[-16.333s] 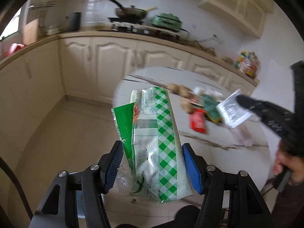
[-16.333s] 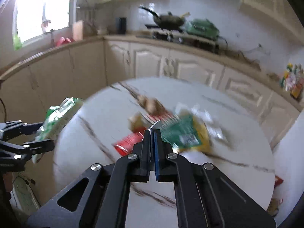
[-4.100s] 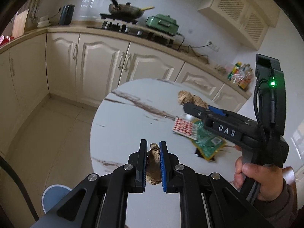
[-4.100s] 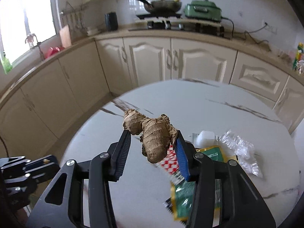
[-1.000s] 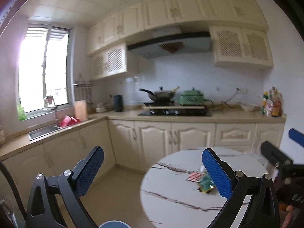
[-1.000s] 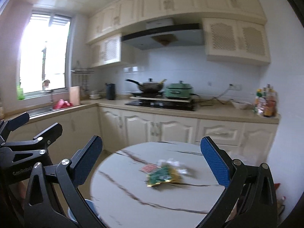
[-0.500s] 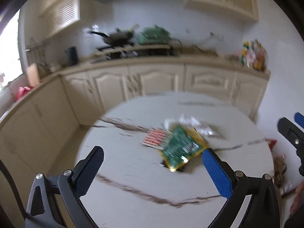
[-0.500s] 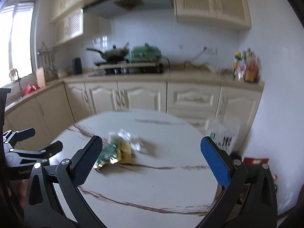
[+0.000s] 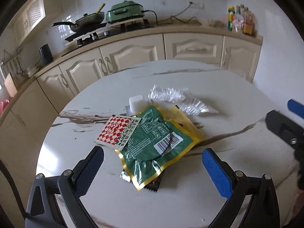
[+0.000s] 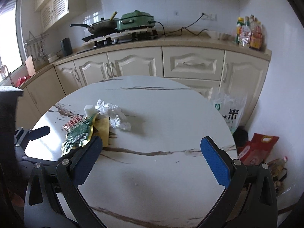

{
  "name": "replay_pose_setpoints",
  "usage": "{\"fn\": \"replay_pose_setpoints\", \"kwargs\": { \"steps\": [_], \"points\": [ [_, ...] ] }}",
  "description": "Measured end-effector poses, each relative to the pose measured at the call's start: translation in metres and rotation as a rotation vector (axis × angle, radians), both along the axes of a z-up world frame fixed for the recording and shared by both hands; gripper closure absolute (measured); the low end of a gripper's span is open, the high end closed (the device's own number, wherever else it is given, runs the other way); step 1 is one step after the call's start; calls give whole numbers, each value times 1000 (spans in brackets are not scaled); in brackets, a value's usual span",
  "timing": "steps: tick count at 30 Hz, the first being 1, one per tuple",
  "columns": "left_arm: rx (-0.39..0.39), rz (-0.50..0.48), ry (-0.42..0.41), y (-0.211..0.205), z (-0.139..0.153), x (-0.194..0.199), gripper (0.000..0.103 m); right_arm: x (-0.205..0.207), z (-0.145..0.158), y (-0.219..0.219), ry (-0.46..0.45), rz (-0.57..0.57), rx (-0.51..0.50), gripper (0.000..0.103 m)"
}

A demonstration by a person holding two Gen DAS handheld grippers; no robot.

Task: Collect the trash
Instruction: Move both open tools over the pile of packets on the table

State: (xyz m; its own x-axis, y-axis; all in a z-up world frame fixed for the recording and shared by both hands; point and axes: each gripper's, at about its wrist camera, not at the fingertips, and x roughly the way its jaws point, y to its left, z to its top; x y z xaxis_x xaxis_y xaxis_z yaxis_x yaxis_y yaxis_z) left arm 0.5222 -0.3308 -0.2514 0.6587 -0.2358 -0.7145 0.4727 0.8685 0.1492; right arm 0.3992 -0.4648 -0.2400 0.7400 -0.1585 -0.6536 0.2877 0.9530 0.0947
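Crinkly foil wrappers (image 9: pixel 159 142) (glossy green)

Left gripper (image 9: pixel 152 166) gapes wide over green wrapper (image 9: pixel 157 142); marble table (image 9: pixel 218 87) beneath.

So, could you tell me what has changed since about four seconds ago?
Both grippers let go of their ginger pieces: the left gripper and right gripper are now open and empty. The green packet, checkered sachet and clear plastic remain on the table.
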Motion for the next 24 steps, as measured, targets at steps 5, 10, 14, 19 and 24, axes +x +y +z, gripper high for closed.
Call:
{"fn": "replay_pose_setpoints", "kwargs": {
  "steps": [5, 10, 14, 19, 24],
  "points": [
    [-6, 26, 32, -9, -15, 19, 8, 8, -9, -5, 16, 10, 19, 0],
    [-98, -1, 98, -3, -17, 21, 48, 15, -14, -2, 28, 27, 22, 0],
    [-133, -1, 117, 3, -16, 24, 70, 22, -16, 1, 38, 41, 14, 0],
    [-207, -9, 137, 14, -7, 21, 97, 40, -22, 1, 65, 82, 0, 0],
    [-288, -16, 134, 29, 6, 13, 100, 65, -27, -3, 79, 135, 38, 0]
  ]
}}
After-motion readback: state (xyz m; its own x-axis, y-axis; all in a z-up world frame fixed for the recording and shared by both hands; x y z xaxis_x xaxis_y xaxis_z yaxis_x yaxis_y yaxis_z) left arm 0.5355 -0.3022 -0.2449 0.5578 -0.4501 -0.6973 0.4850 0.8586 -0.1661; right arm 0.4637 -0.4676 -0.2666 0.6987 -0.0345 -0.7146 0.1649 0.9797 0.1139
